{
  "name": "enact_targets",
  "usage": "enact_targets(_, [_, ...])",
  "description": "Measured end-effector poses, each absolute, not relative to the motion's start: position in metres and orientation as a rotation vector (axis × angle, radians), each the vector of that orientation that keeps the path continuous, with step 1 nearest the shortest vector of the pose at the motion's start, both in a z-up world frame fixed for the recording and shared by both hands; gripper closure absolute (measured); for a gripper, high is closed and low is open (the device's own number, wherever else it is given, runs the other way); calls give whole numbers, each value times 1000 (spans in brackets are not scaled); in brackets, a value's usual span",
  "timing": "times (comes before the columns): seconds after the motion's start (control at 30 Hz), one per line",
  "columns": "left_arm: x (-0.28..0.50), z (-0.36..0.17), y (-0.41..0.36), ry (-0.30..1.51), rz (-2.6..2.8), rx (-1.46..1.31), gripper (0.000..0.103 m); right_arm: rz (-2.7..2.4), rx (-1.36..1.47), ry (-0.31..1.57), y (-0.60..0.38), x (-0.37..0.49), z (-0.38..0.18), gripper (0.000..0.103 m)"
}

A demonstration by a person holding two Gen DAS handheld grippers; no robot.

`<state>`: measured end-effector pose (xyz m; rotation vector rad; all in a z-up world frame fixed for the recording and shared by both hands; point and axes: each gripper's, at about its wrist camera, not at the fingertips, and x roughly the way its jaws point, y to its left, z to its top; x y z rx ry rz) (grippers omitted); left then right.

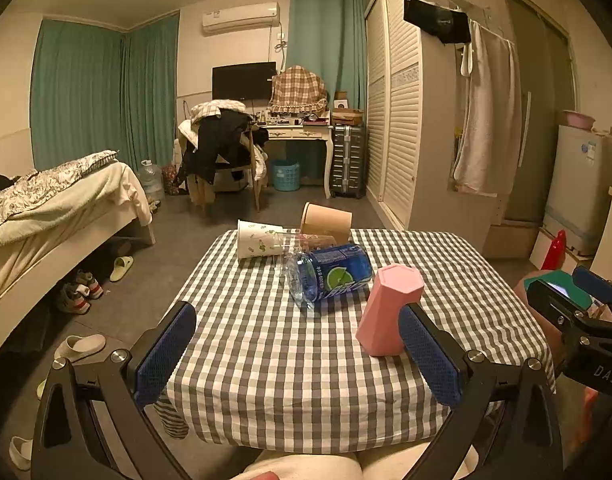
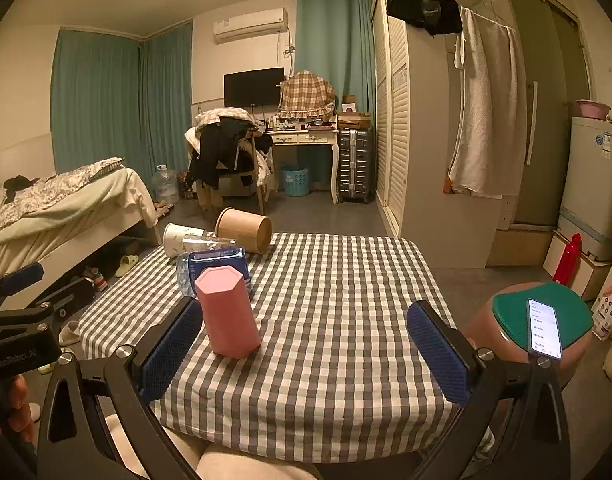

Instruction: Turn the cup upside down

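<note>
A pink hexagonal cup (image 1: pixel 388 310) stands with its closed end up on the checked tablecloth (image 1: pixel 289 360); it also shows in the right wrist view (image 2: pixel 227 316). A white paper cup (image 1: pixel 257 240), a clear plastic cup (image 1: pixel 306 242) and a brown paper cup (image 1: pixel 326 222) lie on their sides at the far edge. My left gripper (image 1: pixel 297 354) is open and empty, its right finger just in front of the pink cup. My right gripper (image 2: pixel 306 350) is open and empty, its left finger beside the pink cup.
A blue drink bottle (image 1: pixel 330 274) lies on its side behind the pink cup. A stool with a green cushion and a phone (image 2: pixel 544 328) stands right of the table. A bed (image 1: pixel 45 216) is at the left, a wardrobe (image 1: pixel 394 112) at the right.
</note>
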<state>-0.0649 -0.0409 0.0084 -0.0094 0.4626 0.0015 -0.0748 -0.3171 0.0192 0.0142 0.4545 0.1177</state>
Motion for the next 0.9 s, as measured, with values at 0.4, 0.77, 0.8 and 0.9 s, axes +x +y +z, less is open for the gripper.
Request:
enact_targets(0.4, [-65,9,-40,463,4,-9,0,123,11,461,-315,-74,18,0])
enact_targets(0.77, [-65,9,-40,462,3,-8,0,125,8,468,-313,-74,15,0])
enact_targets(0.8, [-65,9,-40,463,4,-8,0,125,9,469,-312,-74,15,0])
enact_targets(0.9, [-65,9,-40,463,4,-8,0,127,10,473,-312,-74,12,0])
